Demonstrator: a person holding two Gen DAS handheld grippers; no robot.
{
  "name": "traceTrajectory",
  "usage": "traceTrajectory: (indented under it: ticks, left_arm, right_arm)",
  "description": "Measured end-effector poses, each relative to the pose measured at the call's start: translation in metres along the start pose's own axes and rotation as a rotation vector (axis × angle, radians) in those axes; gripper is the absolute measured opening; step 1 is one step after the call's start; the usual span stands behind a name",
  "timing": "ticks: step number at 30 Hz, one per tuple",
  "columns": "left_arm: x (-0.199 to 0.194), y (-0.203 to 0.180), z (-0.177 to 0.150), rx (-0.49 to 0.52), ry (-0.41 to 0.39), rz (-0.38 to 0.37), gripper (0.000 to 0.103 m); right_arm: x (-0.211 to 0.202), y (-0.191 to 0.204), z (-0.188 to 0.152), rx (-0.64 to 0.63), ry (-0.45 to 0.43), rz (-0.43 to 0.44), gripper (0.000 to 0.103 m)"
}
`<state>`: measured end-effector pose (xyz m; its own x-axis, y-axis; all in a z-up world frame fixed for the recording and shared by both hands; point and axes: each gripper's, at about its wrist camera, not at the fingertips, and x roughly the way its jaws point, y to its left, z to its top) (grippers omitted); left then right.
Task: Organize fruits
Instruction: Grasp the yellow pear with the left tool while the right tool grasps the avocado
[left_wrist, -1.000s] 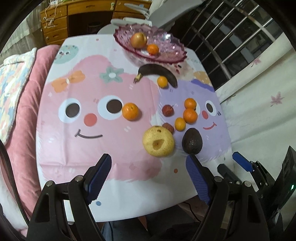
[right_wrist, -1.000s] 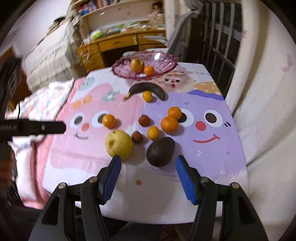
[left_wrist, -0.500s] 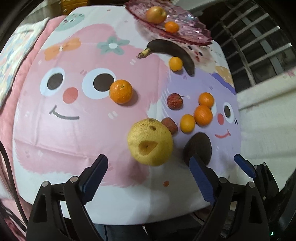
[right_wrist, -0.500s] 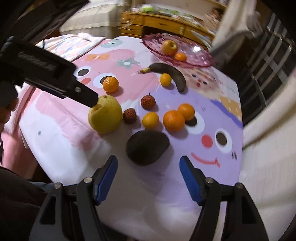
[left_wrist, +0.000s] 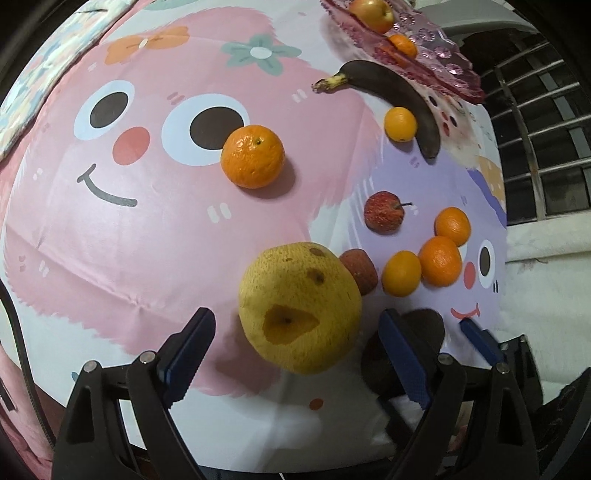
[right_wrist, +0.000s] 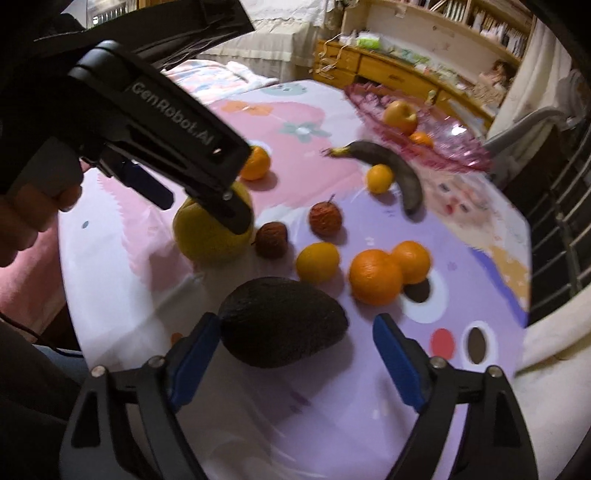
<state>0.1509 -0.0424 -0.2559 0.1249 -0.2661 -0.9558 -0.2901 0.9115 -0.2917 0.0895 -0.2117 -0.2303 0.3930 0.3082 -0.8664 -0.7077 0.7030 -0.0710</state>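
Left gripper (left_wrist: 295, 350) gapes wide around the yellow pear (left_wrist: 299, 306), gripping nothing; right gripper (right_wrist: 295, 354) spreads wide at the avocado (right_wrist: 282, 321), one pad perhaps touching.

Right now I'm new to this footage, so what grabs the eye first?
The big bruised yellow pear sits between the open left hand-held gripper fingers. A dark, pebbly avocado lies between the open right hand-held gripper fingers. Behind, a pink glass bowl holds two fruits.
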Motion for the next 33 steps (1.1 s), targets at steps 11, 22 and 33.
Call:
traceTrajectory:
  ticks: [11, 22, 33]
  left_arm:
    - [0.023, 0.0, 0.012, -0.043, 0.051, 0.028, 0.076]
    - [0.029, -0.002, 0.016, -0.033, 0.054, 0.008, 0.074]
    - [0.029, -0.006, 0.013, -0.035, 0.05, 0.027, 0.067]
  right_arm:
    - [0.023, -0.005, -0.003, 0.032, 0.002, 0.137, 0.091]
    - [0.031, -0.014, -0.012, 0.114, 0.055, 0.215, 0.079]
    - [0.03, -0.029, -0.015, 0.207, 0.07, 0.287, 0.077]
